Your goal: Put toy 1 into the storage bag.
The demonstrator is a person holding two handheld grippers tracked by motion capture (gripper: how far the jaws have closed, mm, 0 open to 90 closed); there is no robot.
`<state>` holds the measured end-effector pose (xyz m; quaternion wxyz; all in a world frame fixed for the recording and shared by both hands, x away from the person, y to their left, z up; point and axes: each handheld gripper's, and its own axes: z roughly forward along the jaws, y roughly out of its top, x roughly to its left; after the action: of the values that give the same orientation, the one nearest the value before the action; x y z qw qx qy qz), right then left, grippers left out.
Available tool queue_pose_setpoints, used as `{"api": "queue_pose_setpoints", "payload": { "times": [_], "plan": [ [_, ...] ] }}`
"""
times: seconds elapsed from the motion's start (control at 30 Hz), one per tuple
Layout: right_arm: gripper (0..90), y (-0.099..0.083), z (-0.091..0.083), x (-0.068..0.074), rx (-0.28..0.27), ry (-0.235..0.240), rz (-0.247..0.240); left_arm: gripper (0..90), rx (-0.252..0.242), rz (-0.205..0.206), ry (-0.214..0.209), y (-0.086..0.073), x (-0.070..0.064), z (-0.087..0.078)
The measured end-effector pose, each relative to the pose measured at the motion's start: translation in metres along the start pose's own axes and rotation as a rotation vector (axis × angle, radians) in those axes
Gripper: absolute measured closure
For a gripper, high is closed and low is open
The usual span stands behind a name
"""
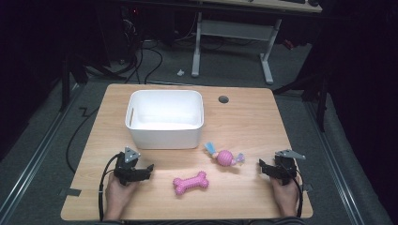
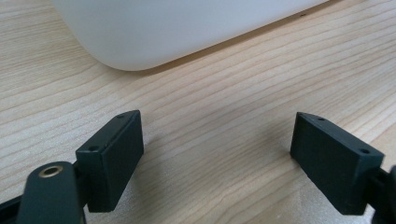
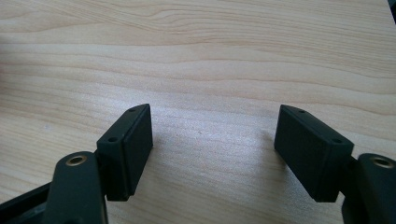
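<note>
- My left claw point(image 1: 149, 167) rests wide open and empty on the worktop point(image 1: 244, 117), just in front of the white bin point(image 1: 165, 119).
- My right claw point(image 1: 261, 165) is likewise agape, empty.
- Between them, in front of the bin, lie a pink bone toy point(image 1: 190, 183) and pink ball toy point(image 1: 225, 157).

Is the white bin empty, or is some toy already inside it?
Empty: the white bin shows a bare floor; the bone toy and ball toy lie outside on the table.

Both the left gripper point(image 1: 149, 167) and the right gripper point(image 1: 261, 164) are black, each topped by a grey three-cornered plate, with blocky screw-fastened jaws and a trailing black cable.
</note>
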<state>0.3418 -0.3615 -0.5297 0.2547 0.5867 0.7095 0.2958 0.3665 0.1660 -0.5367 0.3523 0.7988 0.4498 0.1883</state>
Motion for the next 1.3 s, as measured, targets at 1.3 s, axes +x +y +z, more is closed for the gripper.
{"api": "queue_pose_setpoints", "payload": {
  "times": [1.3],
  "plan": [
    [27.4,0.001,0.001,0.001,-0.001,0.009,-0.012,22.5,-0.036,0.015,-0.057,0.015,-0.024,-0.01]
  ]
}}
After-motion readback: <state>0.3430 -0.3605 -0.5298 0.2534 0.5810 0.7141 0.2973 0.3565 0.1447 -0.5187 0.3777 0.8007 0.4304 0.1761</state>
